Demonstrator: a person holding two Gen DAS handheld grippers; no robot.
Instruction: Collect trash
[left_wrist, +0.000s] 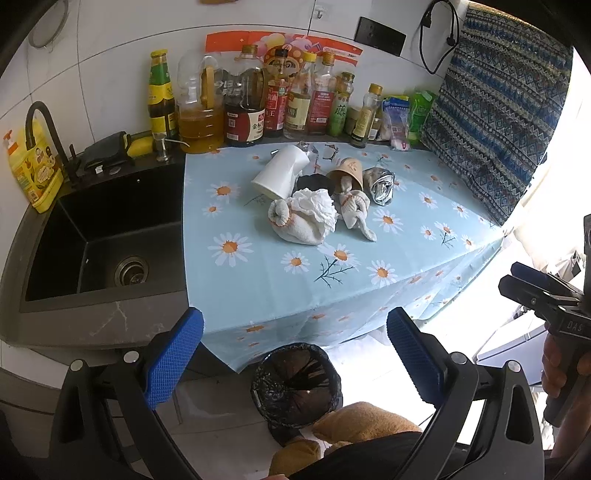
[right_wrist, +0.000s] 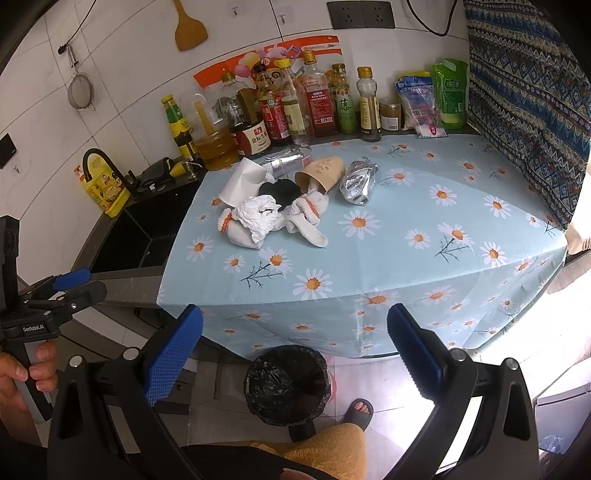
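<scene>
A pile of trash lies on the daisy tablecloth (left_wrist: 280, 280) (right_wrist: 369, 254): a white paper cup (left_wrist: 280, 171) (right_wrist: 242, 182) on its side, a brown paper cup (left_wrist: 347, 173) (right_wrist: 321, 171), a silver foil wrapper (left_wrist: 380, 184) (right_wrist: 358, 184), crumpled white tissue (left_wrist: 317, 208) (right_wrist: 258, 218), white socks (left_wrist: 354, 210) (right_wrist: 310, 221) and a black scrap (left_wrist: 314, 182) (right_wrist: 280, 192). A bin with a black liner (left_wrist: 295, 387) (right_wrist: 288, 384) stands on the floor below the table edge. My left gripper (left_wrist: 295, 354) and right gripper (right_wrist: 295, 354) are both open and empty, held above the bin, short of the table.
Several sauce and oil bottles (left_wrist: 255, 107) (right_wrist: 280, 110) line the back wall. A black sink (left_wrist: 99, 240) with a faucet (left_wrist: 44, 136) lies to the left. A patterned cloth (left_wrist: 495, 122) (right_wrist: 524, 92) hangs at the right. My sandalled foot (right_wrist: 358, 410) is beside the bin.
</scene>
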